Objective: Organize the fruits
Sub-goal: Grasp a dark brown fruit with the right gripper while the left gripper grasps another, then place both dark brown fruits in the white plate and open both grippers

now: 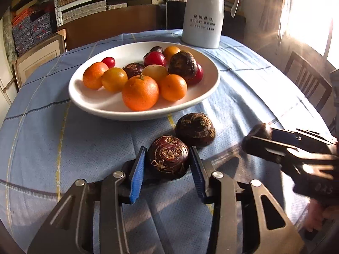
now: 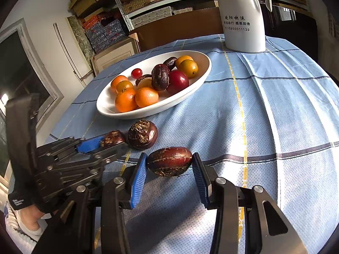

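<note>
A white oval plate [image 1: 127, 53] [image 2: 106, 103] holds oranges, red cherry tomatoes and dark water chestnuts. In front of it a loose water chestnut [image 1: 195, 129] [image 2: 143, 134] lies on the blue checked cloth. My left gripper [image 1: 168, 154] [image 2: 110, 141] is shut on a second chestnut [image 1: 168, 158] [image 2: 112, 138] that sits on the cloth, with both blue pads against its sides. My right gripper [image 2: 170, 156] [image 1: 256, 135] is shut on a third chestnut [image 2: 169, 162], to the right of the left gripper, and casts a shadow on the cloth below it.
A tall white jug [image 1: 203, 21] [image 2: 241, 21] stands behind the plate near the table's far edge. A dark wooden chair [image 1: 307, 80] stands past the right edge. Shelves with boxes fill the back wall. Bare cloth [image 2: 275, 116] stretches to the right of the plate.
</note>
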`<action>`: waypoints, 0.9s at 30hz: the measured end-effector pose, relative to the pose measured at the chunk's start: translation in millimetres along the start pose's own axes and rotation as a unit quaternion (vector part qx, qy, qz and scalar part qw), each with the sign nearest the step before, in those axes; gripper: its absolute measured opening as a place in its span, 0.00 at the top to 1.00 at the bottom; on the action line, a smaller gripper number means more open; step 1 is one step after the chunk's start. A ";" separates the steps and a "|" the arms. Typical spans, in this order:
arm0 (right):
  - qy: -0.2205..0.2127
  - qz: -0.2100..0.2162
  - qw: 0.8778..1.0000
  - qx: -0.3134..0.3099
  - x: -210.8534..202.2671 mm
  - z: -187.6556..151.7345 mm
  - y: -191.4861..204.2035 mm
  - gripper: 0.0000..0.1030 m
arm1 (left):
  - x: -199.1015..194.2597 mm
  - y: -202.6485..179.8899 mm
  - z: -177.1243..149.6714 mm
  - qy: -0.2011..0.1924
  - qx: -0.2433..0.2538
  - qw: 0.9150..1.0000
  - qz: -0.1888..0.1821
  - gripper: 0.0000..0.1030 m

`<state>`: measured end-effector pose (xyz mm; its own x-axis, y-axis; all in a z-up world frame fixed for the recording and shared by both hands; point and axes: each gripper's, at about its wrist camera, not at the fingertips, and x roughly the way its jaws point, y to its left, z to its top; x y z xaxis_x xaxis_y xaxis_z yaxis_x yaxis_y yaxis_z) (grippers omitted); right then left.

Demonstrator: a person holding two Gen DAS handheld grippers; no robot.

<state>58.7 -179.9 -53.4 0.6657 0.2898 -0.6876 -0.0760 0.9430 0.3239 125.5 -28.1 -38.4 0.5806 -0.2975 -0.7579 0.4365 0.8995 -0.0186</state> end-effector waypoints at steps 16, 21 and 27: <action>-0.057 0.051 0.997 0.012 -44.6 41.9 -3.9 0.58 | -84.4 51.8 31.7 -0.078 -0.050 0.995 0.030 0.61; -0.099 0.063 0.993 0.001 -74.3 123.1 8.8 0.58 | -101.0 76.7 102.5 -0.107 -0.052 0.992 0.050 0.61; -0.102 0.073 0.992 0.000 -53.9 202.7 25.2 0.58 | -64.7 76.7 164.5 -0.102 -0.023 0.992 0.068 0.61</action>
<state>171.4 -204.8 123.5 0.7839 0.3844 -0.4876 -0.1829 0.8934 0.4103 234.4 7.5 116.4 0.7603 -0.2274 -0.6084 0.3163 0.9478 0.0409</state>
